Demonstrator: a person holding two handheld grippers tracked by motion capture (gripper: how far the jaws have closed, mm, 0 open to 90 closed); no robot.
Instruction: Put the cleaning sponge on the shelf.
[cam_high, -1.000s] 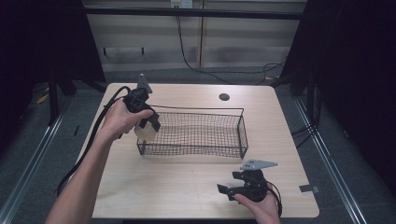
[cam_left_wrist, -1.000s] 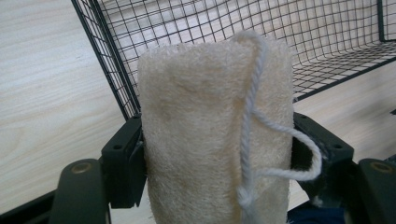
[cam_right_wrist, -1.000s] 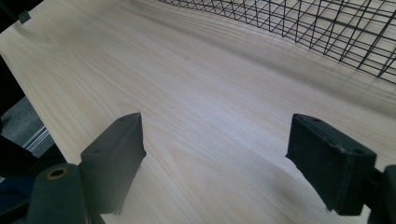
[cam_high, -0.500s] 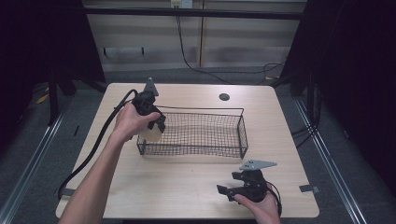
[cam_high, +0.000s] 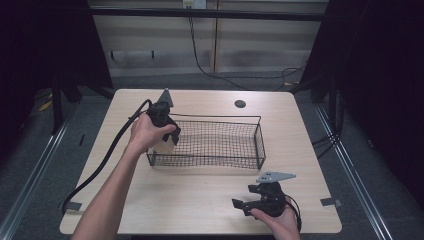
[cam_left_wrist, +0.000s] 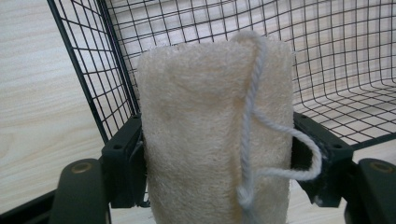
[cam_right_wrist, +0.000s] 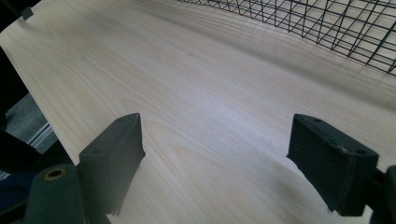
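Clearly a soft piece: the loofah pad (cam_left_wrist: 215, 140) sits pinched between my left gripper's (cam_left_wrist: 217, 158) two black jaws, cream, fibrous, with a white cord loop (cam_left_wrist: 261, 140) knotted near its lower edge and hanging down its face. Jaws are closed onto its two sides, pad upright between them, and the flanks look slightly pressed in where the pads bite. From the high view the left gripper (cam_high: 165, 131) is at the wire basket's (cam_high: 215, 161) left end, with the pad (cam_high: 164, 146) just at that end wall; whether it is over the rim or just inside I cannot tell. In the left gripper view the basket mesh stands right behind and beside the pad, floor of the basket beyond. My read on handling: light, springy, compressible, rough enough not to slip, not fragile. A grip across the middle of the body, as now, seems right; taking it by the cord would let it swing and snag. The mesh is the hazard, since cord or fibres could catch on a wire. Right gripper (cam_right_wrist: 233, 158) is idle, jaws spread wide with nothing between them, hovering low over the bare wooden table (cam_right_wrist: 187, 84) near the basket's front right corner; same in the high view (cam_high: 252, 205).
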